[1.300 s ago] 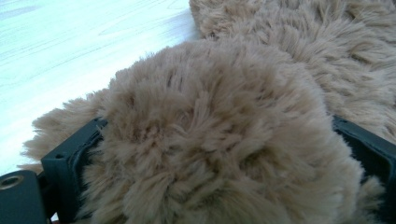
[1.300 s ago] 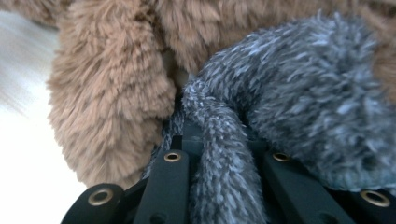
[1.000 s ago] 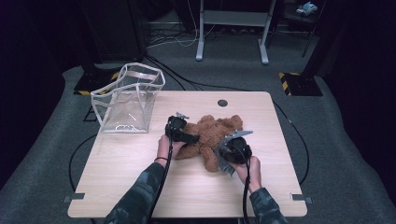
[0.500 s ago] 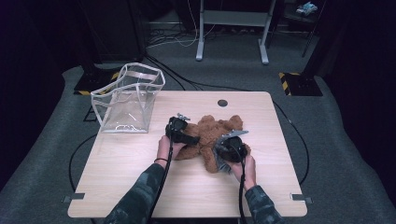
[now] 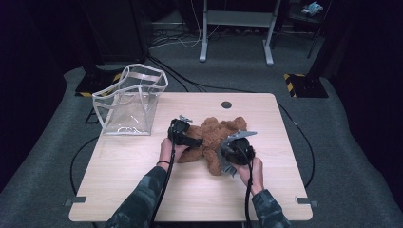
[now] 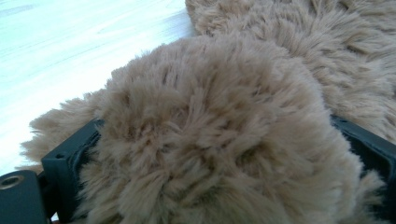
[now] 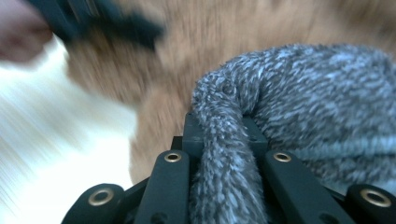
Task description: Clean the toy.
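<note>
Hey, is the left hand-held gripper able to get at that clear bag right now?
Probably not yet: the left hand-held gripper is clamped on the teddy bear. The bare table toward the clear bag looks free.

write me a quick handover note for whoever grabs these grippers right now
Left gripper: shut on a furry limb of the brown teddy bear; fur bulges between its jaws in the left gripper view.
Right gripper: shut on a fold of grey knit fabric lying against the bear.
The bear lies mid-table; the clear bag stands open at the far left corner, with nothing visible inside.
Done: both grips taken. Left: probably getting the bear into the bag; the purpose of the grey knit is unclear.
</note>
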Motion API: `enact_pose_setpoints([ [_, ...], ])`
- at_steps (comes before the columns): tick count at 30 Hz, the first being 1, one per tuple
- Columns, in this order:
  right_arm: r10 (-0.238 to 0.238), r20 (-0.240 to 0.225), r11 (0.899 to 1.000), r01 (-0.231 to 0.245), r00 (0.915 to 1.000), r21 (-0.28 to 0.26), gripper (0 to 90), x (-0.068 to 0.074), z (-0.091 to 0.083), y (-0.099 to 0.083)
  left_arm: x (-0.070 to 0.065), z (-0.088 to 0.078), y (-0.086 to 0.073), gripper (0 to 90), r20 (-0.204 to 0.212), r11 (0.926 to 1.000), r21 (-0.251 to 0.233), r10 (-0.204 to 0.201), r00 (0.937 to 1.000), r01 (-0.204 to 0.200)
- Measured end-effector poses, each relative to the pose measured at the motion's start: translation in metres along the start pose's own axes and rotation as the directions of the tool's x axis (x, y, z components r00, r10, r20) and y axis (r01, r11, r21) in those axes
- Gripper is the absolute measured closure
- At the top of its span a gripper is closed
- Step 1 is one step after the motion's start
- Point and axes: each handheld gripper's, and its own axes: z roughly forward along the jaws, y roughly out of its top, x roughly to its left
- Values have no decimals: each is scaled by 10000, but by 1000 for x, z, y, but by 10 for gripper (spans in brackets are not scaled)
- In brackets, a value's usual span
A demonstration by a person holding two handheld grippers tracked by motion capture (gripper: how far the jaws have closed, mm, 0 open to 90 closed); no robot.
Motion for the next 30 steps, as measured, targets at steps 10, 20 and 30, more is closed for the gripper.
enact_pose_setpoints([
  [10,349,-1013,9969,-275,9942,735,781,12,33,-3,-2,0,0,50,-156,9999,88,122,9998,-121],
  [20,750,-1302,9877,-558,9886,1458,781,18,36,-41,-1,0,-1,50,-165,10000,58,53,9998,-53],
  [30,213,-985,9894,-68,9949,1448,780,24,14,-44,-1,0,-1,50,-124,10000,69,49,9999,-48],
])
